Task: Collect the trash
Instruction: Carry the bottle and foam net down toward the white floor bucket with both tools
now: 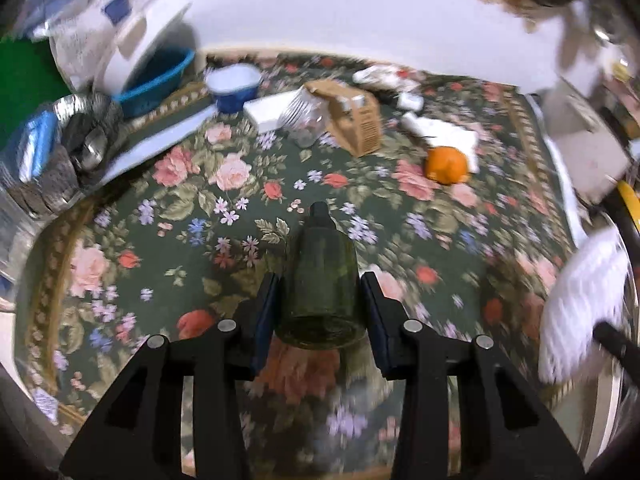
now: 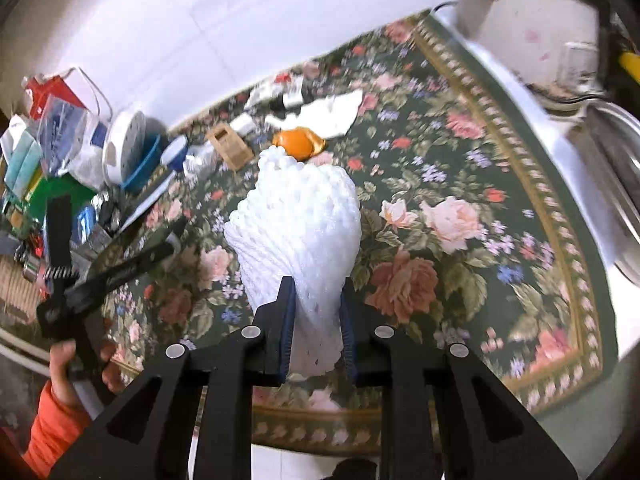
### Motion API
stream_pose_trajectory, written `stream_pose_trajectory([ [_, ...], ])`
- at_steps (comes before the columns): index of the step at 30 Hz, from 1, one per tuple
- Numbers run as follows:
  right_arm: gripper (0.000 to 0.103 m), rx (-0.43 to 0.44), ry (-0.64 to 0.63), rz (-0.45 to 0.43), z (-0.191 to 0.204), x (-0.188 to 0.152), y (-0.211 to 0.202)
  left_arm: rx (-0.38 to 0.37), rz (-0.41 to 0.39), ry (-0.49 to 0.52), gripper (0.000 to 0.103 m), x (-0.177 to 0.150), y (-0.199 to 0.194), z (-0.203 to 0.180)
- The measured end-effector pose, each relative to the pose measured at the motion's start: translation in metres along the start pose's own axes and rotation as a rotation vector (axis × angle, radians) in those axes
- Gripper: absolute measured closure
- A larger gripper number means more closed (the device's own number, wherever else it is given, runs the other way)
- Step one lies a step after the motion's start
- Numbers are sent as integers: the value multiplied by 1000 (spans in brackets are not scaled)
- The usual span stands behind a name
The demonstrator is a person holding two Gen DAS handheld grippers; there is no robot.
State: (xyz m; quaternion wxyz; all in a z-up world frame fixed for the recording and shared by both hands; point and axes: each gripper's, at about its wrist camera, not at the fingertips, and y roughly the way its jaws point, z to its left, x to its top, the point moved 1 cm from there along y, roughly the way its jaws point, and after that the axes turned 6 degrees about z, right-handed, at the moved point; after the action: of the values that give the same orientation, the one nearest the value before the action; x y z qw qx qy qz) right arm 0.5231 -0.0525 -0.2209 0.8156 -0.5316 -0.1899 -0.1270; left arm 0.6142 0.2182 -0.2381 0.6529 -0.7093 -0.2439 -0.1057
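Observation:
My left gripper [image 1: 320, 284] is shut on a dark green glass bottle [image 1: 322, 248], which lies along the fingers with its black cap pointing away, above the floral tablecloth [image 1: 180, 208]. A white foam fruit net [image 2: 296, 216] is pinched at its lower end by my right gripper [image 2: 317, 286], and it stands up over the cloth. The same net [image 1: 580, 300] shows blurred at the right edge of the left wrist view. Further back on the cloth lie an orange peel [image 2: 298, 142], a white tissue [image 2: 332, 114] and a small cardboard box [image 2: 230, 146].
A blue bowl [image 1: 234, 86], a blue basket [image 1: 160, 80], foil trays [image 1: 60, 148] and bags crowd the far left of the table. A metal pot rim [image 2: 616, 152] stands at the right edge. A hand with an orange sleeve [image 2: 60, 364] holds the left tool.

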Motion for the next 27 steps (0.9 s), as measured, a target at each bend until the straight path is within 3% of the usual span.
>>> stream_pose_trajectory([
  [7, 84, -43, 30, -126, 15, -22, -58, -36, -118, 108, 62, -28, -78, -17],
  [13, 84, -61, -3, -197, 19, -41, -105, -62, -189, 129, 62, -59, -136, -42],
  [19, 84, -54, -52, -232, 10, -67, -142, -55, -240, 120, 62, -110, -173, -80],
  [27, 84, -8, -135, -199, -28, -114, -180, -29, -241, 31, 62, -194, -198, -140],
])
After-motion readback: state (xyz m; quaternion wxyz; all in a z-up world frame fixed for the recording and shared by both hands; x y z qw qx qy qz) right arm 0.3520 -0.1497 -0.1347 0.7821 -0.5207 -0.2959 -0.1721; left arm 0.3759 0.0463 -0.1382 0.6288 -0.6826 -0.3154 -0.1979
